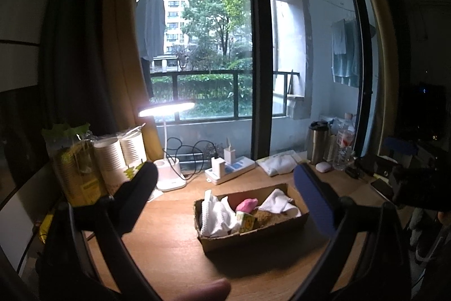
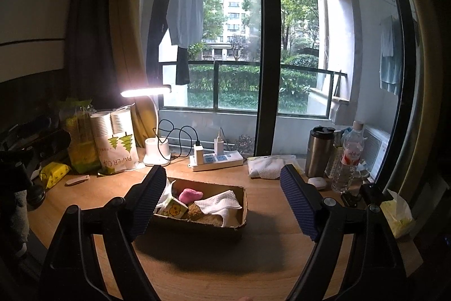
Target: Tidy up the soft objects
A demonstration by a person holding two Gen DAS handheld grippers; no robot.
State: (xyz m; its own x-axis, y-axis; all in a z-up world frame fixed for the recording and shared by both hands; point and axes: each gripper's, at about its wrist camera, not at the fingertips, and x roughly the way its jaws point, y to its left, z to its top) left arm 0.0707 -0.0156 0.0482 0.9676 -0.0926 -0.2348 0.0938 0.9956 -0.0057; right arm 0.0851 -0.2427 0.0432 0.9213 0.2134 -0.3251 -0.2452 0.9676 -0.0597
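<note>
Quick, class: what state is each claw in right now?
Left claw: open, holding nothing.
Right claw: open, holding nothing.

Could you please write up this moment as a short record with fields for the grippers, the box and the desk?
left hand-held gripper: open, empty, held above the desk in front of the box
right hand-held gripper: open, empty, facing the box
cardboard box: on the wooden desk, holding white cloths, a pink soft toy, a yellow duck cube and a brown sponge
behind the box: lit desk lamp, power strip, folded white towel
right side: steel tumbler, water bottle
</note>
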